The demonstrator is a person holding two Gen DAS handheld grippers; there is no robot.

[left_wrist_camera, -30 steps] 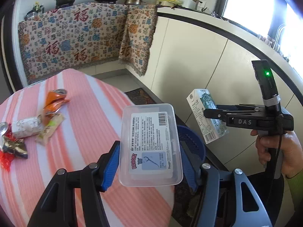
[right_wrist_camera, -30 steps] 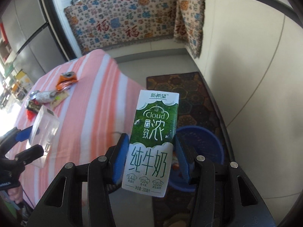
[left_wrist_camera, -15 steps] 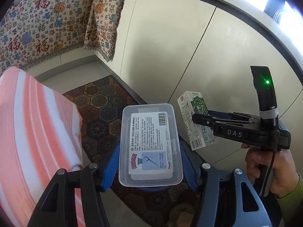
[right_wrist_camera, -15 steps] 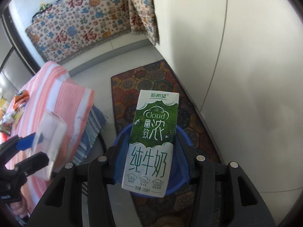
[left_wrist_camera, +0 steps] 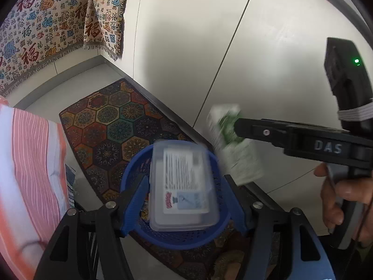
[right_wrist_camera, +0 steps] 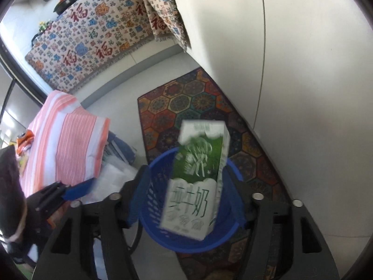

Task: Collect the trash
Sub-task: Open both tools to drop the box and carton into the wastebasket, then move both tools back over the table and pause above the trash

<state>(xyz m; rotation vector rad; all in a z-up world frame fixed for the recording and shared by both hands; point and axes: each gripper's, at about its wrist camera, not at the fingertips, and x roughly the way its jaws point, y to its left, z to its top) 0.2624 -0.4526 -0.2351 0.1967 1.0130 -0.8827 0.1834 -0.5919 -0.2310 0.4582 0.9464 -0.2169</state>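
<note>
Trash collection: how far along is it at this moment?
Done: nothing can be made out inside the blue basket yet. In hand: both jaws are opening over it; the clear plastic box slips from the left gripper, the milk carton from the right gripper, both blurred. Left: an orange wrapper lies on the striped table.

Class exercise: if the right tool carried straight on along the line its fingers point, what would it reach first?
The green and white milk carton, blurred between the opening jaws of the right tool, lies first in that line. Behind it, probably, the blue basket on the patterned rug; depth is unclear.
</note>
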